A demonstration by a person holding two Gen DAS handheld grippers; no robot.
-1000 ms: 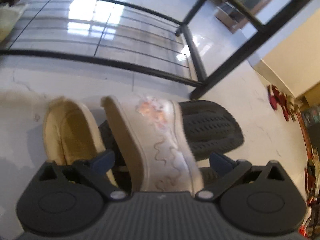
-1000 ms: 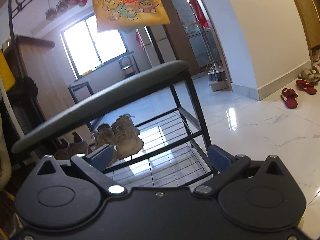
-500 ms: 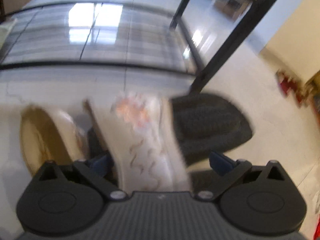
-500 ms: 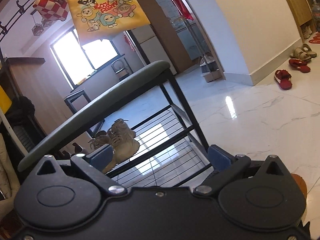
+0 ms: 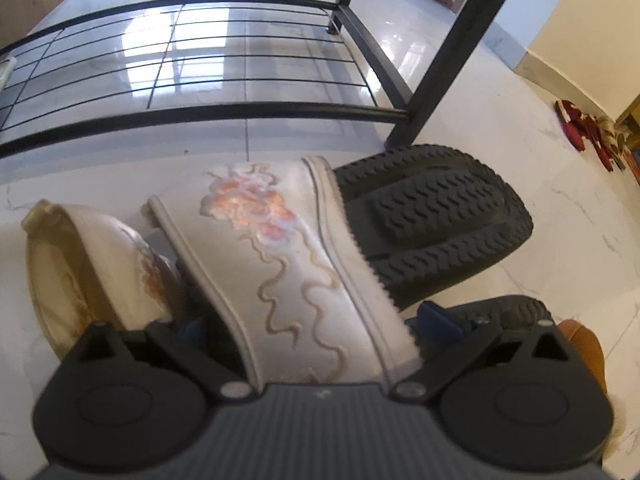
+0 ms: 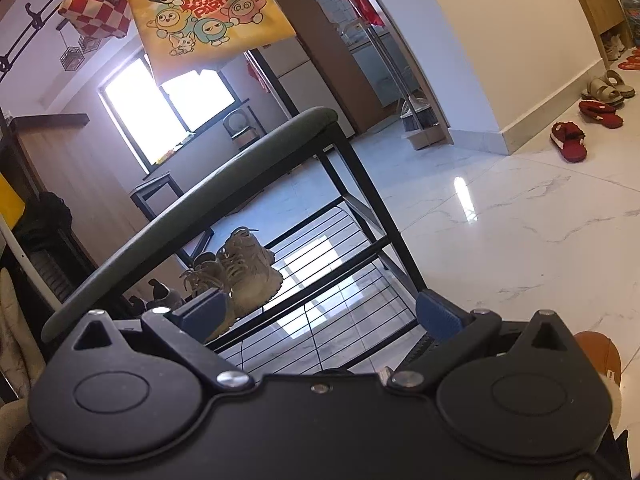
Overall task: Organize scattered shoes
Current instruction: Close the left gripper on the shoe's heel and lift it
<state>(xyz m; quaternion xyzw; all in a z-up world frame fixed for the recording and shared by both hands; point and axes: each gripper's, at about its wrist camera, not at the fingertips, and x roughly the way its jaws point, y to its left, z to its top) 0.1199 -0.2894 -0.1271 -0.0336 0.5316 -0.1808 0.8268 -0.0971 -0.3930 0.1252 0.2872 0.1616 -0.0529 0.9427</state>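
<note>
Two beige embroidered slippers lie on the white floor [image 5: 520, 152]; the left gripper [image 5: 320, 324] straddles the right slipper [image 5: 288, 264], jaws closing, pads not yet pressing. Right gripper [image 6: 320, 312] jaws spread, empty, facing the far shoe rack [image 6: 360, 200].

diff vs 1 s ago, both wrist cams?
The left gripper has come closer over the floral slipper, and its jaws are closing with the slipper between them. The right gripper rolled slightly, open on nothing. The second slipper, the black sole and the shoe rack kept their places.
</note>
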